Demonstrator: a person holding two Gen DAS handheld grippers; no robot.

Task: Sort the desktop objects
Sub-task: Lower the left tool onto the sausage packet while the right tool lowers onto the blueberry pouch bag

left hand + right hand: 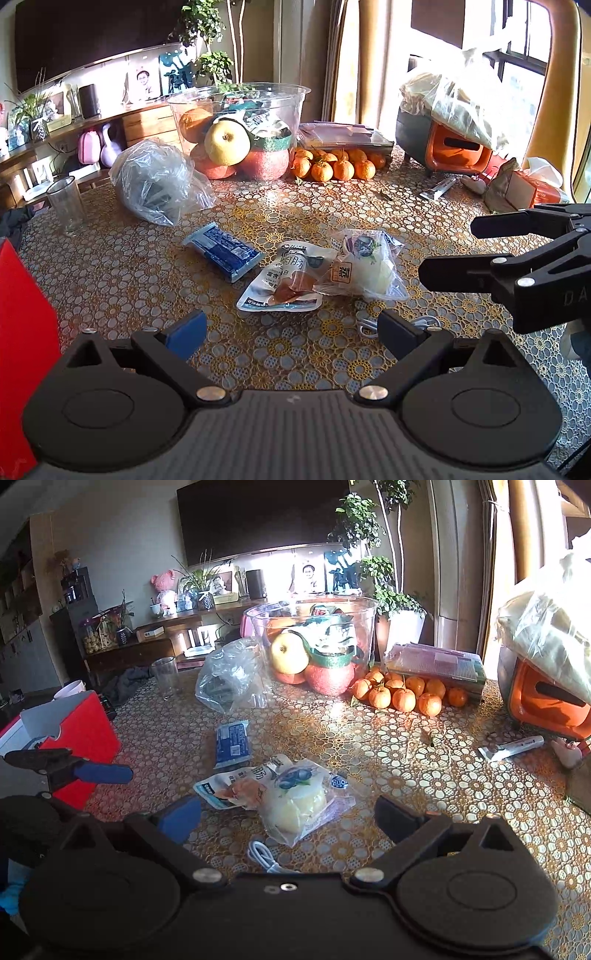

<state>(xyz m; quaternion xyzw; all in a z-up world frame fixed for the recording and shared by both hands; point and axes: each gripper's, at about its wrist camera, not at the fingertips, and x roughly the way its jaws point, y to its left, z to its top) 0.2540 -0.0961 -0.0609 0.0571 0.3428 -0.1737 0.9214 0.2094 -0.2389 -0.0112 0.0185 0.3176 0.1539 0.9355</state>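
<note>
snack packets [295,275] before fruit tub [240,133]

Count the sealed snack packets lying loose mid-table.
3: blue packet on the left, white pouch in the middle, clear bun bag overlapping its right edge. Others may be hidden underneath.

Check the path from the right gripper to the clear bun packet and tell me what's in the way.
Nothing visible blocks it. The right gripper, jaws open and empty, points straight at the bun packet. A white cable lies on the table just below the jaws, short of the packet.
</note>
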